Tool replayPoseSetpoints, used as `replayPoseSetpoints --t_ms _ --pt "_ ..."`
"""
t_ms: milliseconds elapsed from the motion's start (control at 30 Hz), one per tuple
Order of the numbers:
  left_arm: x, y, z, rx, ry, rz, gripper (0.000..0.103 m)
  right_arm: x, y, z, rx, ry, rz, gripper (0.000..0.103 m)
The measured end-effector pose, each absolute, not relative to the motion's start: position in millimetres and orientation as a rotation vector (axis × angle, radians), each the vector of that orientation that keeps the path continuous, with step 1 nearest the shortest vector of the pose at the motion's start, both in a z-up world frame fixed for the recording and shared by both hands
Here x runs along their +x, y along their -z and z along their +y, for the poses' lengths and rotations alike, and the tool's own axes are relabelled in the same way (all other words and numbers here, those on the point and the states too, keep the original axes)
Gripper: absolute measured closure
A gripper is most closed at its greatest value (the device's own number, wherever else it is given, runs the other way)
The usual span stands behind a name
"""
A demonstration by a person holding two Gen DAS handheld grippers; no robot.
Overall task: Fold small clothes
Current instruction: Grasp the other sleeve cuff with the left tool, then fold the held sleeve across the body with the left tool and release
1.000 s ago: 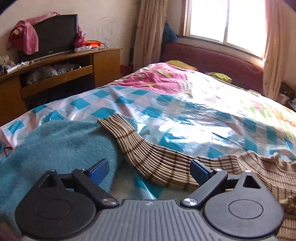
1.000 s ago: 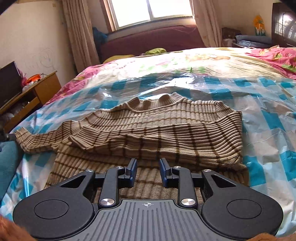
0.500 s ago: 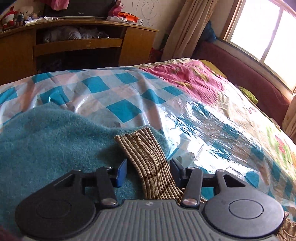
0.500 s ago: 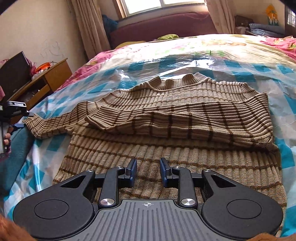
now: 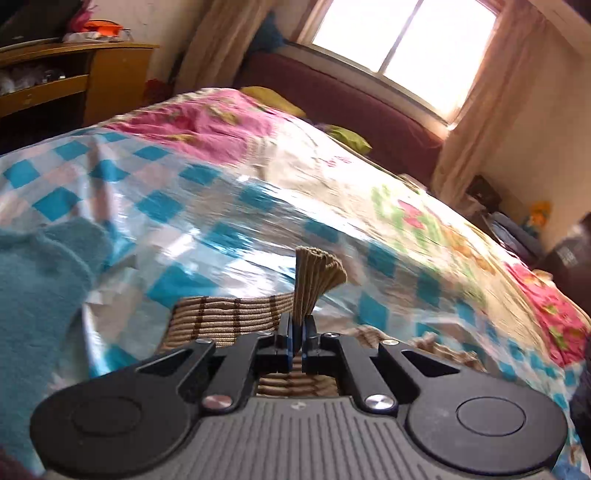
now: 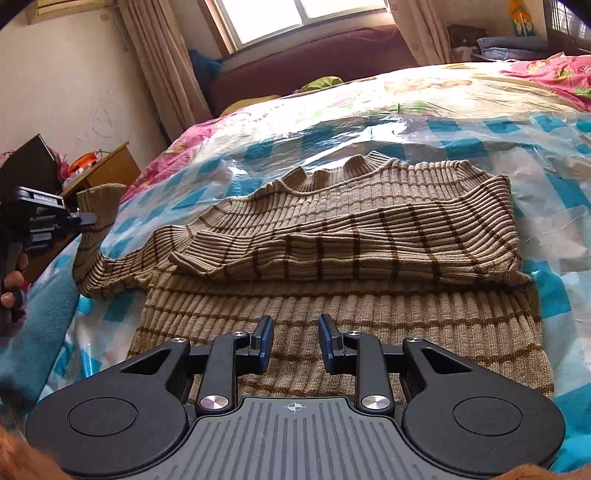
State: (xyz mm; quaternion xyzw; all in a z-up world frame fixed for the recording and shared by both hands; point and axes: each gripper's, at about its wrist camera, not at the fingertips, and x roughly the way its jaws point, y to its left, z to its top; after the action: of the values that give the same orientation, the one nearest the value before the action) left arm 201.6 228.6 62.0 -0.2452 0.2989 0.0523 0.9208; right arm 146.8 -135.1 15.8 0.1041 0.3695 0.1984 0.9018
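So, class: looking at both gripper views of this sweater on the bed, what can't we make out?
- Left wrist view: most of the sweater, hidden by the left gripper, shut on its sleeve cuff.
- Left wrist view: bedspread pattern, motion-blurred.
- Right wrist view: sweater hem, behind the right gripper.

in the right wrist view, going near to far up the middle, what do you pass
right gripper → sweater hem → folded-over sleeve → sweater collar → clear plastic sheet → floral quilt → maroon headboard → window
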Motion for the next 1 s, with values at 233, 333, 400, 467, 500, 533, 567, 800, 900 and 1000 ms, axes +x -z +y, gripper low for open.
replayPoseSetpoints --t_ms 233,333,400,467,500,533,567,800,900,1000 --pt "195 -29 91 -0.341 0.205 0.741 0.093 144 -16 -161 0.3 -0.385 0.791 0.074" --pt "186 -3 66 -0.291 0.223 0.818 0.093 153 -12 -171 0.396 -0.388 0.828 0.074" --pt "176 8 57 -0.252 0.218 0.836 0.093 161 -7 -176 0.48 -0.401 0.864 0.068" --pt "167 13 53 -0.225 0.22 0.835 0.093 167 -2 -178 0.551 -0.415 0.89 0.06" --pt "165 13 54 -0.222 0.22 0.831 0.093 171 -1 -177 0.578 -0.425 0.904 0.06" --pt "164 14 54 -0.222 0.22 0.826 0.093 175 1 -176 0.603 -0.435 0.917 0.059" --pt "162 14 55 -0.222 0.219 0.82 0.093 178 2 -174 0.627 -0.444 0.928 0.059" --pt "158 17 52 -0.198 0.231 0.794 0.093 204 14 -154 0.751 -0.455 1.009 0.048" --pt "155 19 51 -0.193 0.239 0.786 0.093 214 20 -149 0.791 -0.44 1.057 0.048" --pt "153 21 53 -0.203 0.242 0.787 0.093 220 21 -138 0.745 -0.436 1.086 0.061"
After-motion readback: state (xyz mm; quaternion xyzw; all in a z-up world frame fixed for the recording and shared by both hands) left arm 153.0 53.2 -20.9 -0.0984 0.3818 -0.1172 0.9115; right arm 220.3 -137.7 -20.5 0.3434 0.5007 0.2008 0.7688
